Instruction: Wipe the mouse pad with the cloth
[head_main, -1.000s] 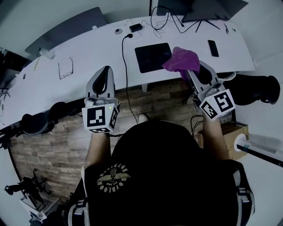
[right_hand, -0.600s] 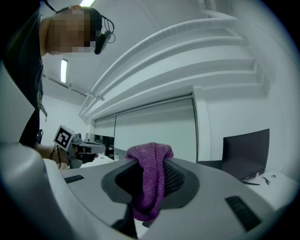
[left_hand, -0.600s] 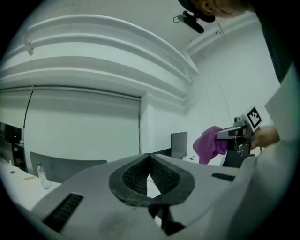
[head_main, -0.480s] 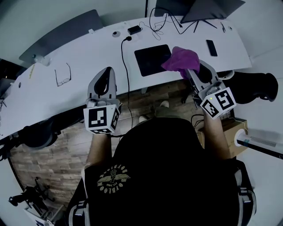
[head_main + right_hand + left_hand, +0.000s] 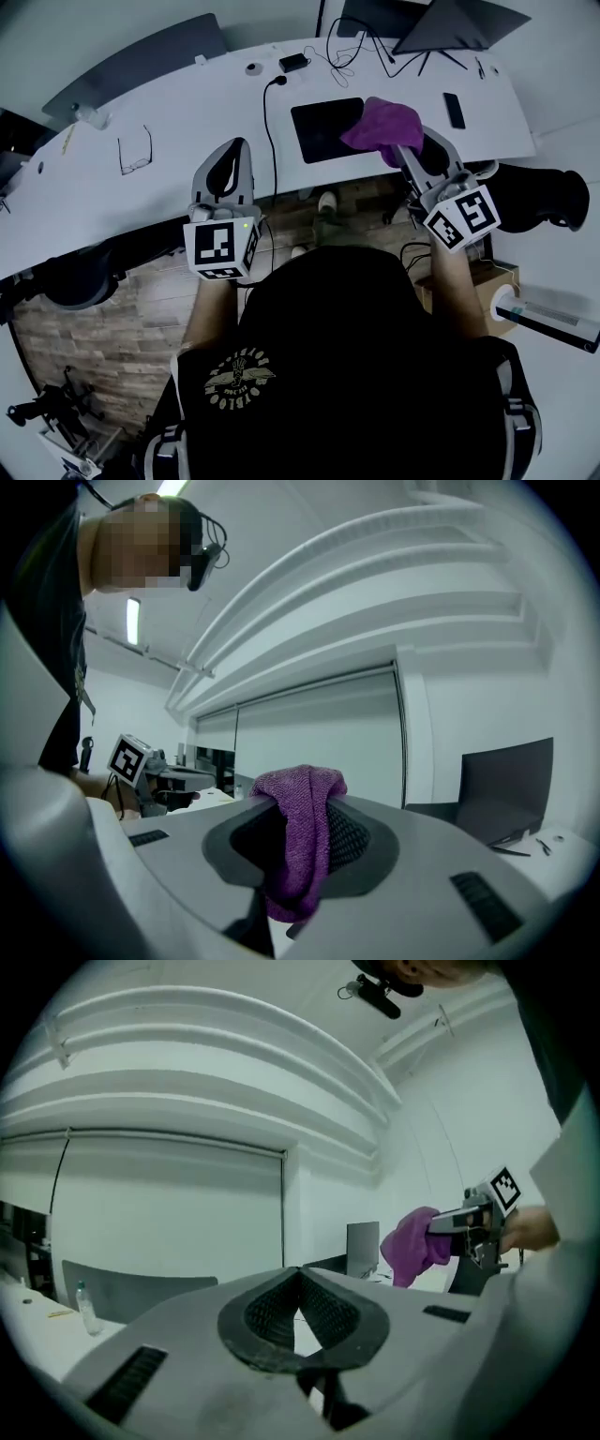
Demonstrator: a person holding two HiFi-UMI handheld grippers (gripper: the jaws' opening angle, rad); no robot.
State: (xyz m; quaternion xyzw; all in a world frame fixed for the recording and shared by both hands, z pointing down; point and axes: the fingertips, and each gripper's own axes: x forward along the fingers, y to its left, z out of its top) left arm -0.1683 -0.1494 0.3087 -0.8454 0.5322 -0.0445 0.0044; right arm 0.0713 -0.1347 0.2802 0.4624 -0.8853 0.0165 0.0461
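Observation:
A black mouse pad (image 5: 323, 129) lies on the white desk (image 5: 187, 178), near its front edge. A purple cloth (image 5: 382, 126) hangs bunched over the pad's right edge, and my right gripper (image 5: 399, 150) is shut on it. In the right gripper view the cloth (image 5: 302, 841) is pinched between the two jaws and droops below them. My left gripper (image 5: 231, 148) hovers at the desk's front edge, left of the pad, shut with nothing in it; in its own view the left gripper (image 5: 300, 1275) has its jaw tips touching. The cloth (image 5: 412, 1244) shows there too, off to the right.
A black cable (image 5: 271, 141) runs across the desk between my left gripper and the pad. Glasses (image 5: 137, 150) lie to the left, a phone (image 5: 454, 110) to the right, a monitor (image 5: 450, 23) at the back. Office chairs (image 5: 539, 192) stand on both sides below the desk.
Both grippers hold almost the same pose, the cloth still pinched over the pad's right edge. The head camera has shifted a little.

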